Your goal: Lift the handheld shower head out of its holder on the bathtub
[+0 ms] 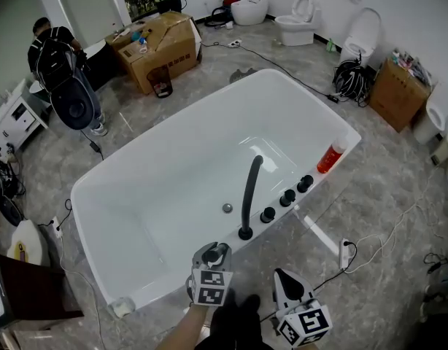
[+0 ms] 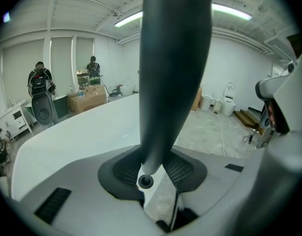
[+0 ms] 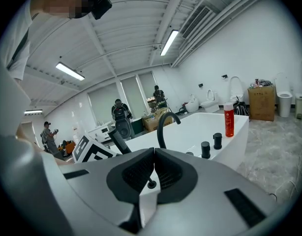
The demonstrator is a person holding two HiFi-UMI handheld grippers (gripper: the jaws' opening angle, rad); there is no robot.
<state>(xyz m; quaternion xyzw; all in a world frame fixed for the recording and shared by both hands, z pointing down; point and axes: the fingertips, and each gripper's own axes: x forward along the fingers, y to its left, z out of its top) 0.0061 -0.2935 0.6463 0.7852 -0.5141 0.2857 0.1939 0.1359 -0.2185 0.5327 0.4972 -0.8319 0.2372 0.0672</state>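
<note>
The white bathtub [image 1: 136, 283] fills the middle of the head view. On its near rim stand a curved black spout [image 1: 249, 193] and three black knobs [image 1: 287, 197]. My left gripper [image 1: 209, 259] hangs over the rim's near edge, left of the spout, shut on the dark shower head [image 1: 219, 253]. In the left gripper view the shower head's thick dark handle [image 2: 173, 58] rises from between the pads [image 2: 122, 168]. The right gripper [image 1: 291, 290] is to its right, over the floor, its pads [image 3: 166, 167] together with nothing in them. The holder is hidden.
A red bottle [image 1: 330, 157] stands on the tub's right rim. A power strip and cables [image 1: 346, 250] lie on the floor near the right gripper. Cardboard boxes [image 1: 162, 46], toilets [image 1: 297, 20] and a person [image 1: 56, 46] are beyond the tub.
</note>
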